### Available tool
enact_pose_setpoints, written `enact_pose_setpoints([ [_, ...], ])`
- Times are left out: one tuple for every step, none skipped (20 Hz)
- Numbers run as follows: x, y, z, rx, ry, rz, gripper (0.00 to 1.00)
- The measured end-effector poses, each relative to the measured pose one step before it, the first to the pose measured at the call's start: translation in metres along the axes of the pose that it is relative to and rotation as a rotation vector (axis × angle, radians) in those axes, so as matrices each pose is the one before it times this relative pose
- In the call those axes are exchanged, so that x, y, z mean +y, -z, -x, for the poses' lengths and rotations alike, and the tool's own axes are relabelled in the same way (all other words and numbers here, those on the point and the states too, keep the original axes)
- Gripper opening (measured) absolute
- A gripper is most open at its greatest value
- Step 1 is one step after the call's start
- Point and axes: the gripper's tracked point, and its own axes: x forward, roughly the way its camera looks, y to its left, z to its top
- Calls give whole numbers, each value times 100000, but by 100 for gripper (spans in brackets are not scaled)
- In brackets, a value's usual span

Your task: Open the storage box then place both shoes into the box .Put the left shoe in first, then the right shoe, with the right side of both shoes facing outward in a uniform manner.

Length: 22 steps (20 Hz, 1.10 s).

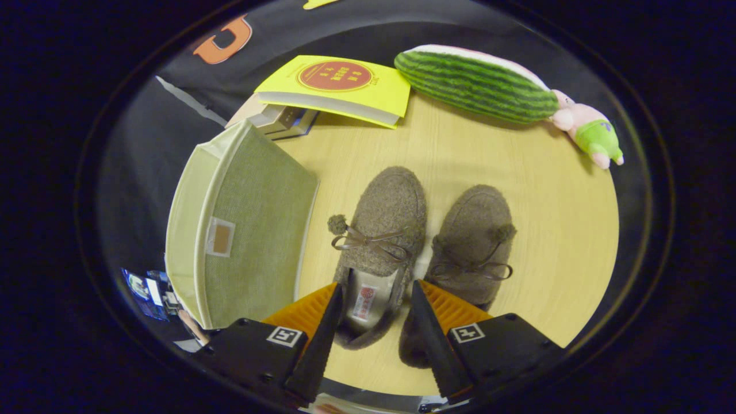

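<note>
Two brown fuzzy slippers with bows and pompoms lie side by side on the wooden table (pixel 552 230), toes pointing away from me. My gripper (pixel 376 283) is open, and its fingers stand on either side of the heel of the nearer-to-box slipper (pixel 385 218), close to both of its sides. The other slipper (pixel 474 230) lies just beyond the right finger, its heel partly hidden by that finger. The green fabric storage box (pixel 253 230) stands left of the slippers, with a green face bearing a small label patch and a pale panel on its left. I cannot tell whether it is open.
Beyond the box, a yellow book (pixel 339 86) rests on a stack of other books (pixel 282 118). A plush watermelon slice (pixel 474 80) and a small pink plush figure (pixel 589 129) lie along the table's far side. Bare tabletop stretches right of the slippers.
</note>
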Motion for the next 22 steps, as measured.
enact_pose_setpoints([
  [227,300,-363,1892,-1752,-396,72],
  [-369,-189,-392,-159,1261,180,65],
  [-540,-163,-319,293,2370,-741,58],
  [-517,0,-308,748,2059,-1414,51],
  [-627,148,-298,1984,2459,-3260,46],
  [-113,163,-158,1164,186,-1307,45],
  [-41,-136,-137,-427,-858,413,38],
  [-22,44,-319,320,120,61,35],
  [-189,-56,-433,637,1055,-1318,30],
  [-178,-24,-474,739,1035,-1367,26],
  [-98,-11,-534,838,694,-697,20],
  [-264,-46,-306,1,819,-668,17],
  [-164,15,-186,-355,489,-1295,14],
  [302,-185,361,-1522,-1029,-939,10],
  [307,108,428,-1632,-3203,1279,6],
  [753,235,455,-979,-3722,124,6],
  [241,290,507,-437,-1602,-670,6],
  [-66,252,450,-150,-725,-1054,6],
  [150,216,576,-514,-1270,-1386,6],
  [114,244,652,-271,-767,-1739,6],
  [227,94,663,-610,-976,-1710,6],
  [390,21,730,-795,-1316,-2030,6],
])
